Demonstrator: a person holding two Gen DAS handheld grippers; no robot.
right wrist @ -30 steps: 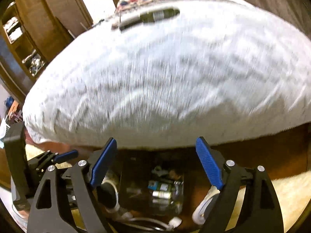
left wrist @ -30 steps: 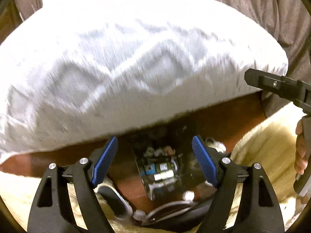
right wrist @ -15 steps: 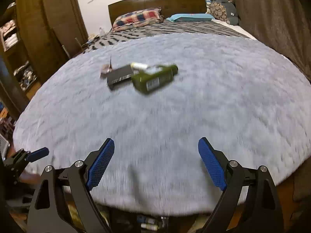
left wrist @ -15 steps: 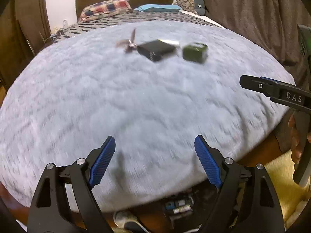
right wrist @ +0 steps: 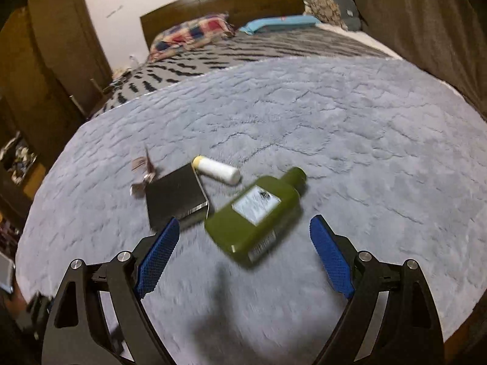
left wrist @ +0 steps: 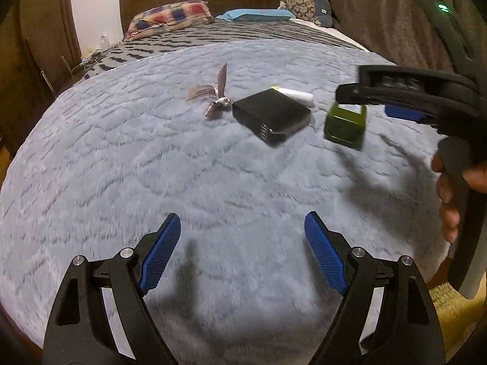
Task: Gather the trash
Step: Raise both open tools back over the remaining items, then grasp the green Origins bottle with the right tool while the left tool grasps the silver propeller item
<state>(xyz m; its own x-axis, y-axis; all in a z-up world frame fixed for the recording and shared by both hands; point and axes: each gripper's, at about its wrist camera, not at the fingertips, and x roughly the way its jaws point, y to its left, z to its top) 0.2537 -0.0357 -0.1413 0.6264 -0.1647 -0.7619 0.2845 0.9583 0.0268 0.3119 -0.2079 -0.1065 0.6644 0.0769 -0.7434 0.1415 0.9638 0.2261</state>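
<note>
Bed covered by a fluffy pale grey-blue blanket (right wrist: 350, 127); four pieces of trash lie in a loose cluster on it.

Flat olive-green plastic bottle with a white label (right wrist: 255, 213) lies on its side, neck pointing toward the headboard. Just left of it, a flat black rectangular box (right wrist: 175, 196), its near corner close to or touching the bottle; contact cannot be made out. Behind the box, a small white cylindrical tube with a yellowish cap (right wrist: 216, 169), lying flat. Left of the box, a crumpled silvery-brown foil wrapper (right wrist: 141, 176), one strip sticking up.

Right hand-held gripper (right wrist: 243, 255) hovers over the blanket just short of the green bottle. Jaws wide apart and closing; the bottle's near end sits ahead of the blue pads (right wrist: 158, 255), not pressed by them. Nothing held.

Left hand-held gripper (left wrist: 242, 251) hangs above bare blanket, well short of the cluster. Jaws spread wide, nothing between the blue pads (left wrist: 325, 252).

In the left wrist view the right hand-held gripper's black body crosses in front of the green bottle (left wrist: 345, 126), a person's fingers (left wrist: 449, 194) wrapped around its handle.
</note>
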